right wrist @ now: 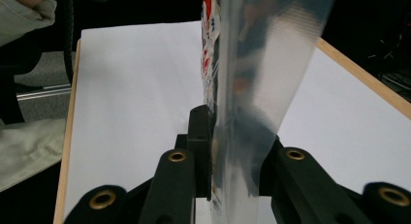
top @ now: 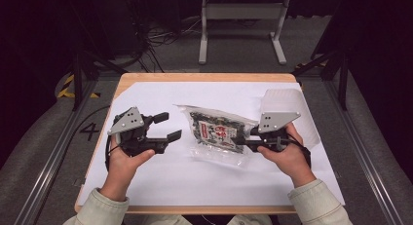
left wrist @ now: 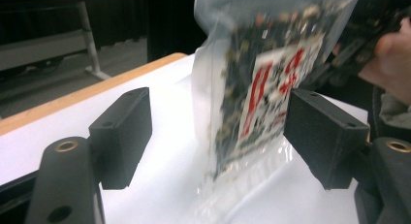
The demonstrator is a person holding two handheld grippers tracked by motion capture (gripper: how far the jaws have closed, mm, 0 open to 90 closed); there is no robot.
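Note:
A clear plastic bag point(top: 216, 130) with dark contents and a red and white label is lifted off the white sheet at the table's middle. My right gripper point(top: 246, 139) is shut on the bag's right edge. In the right gripper view the jaws point(right wrist: 232, 136) pinch the clear film of the bag point(right wrist: 261, 64), which stands edge-on above them. My left gripper point(top: 169, 126) stands open just left of the bag, touching nothing. In the left gripper view the bag point(left wrist: 261, 83) hangs a little beyond the wide-apart left gripper point(left wrist: 220, 132), clear of both pads.
A white sheet point(top: 195, 176) covers most of the wooden table point(top: 204, 77). A translucent plastic container point(top: 287, 102) lies at the back right, behind my right hand. A metal stand point(top: 241, 13) is on the floor beyond the table.

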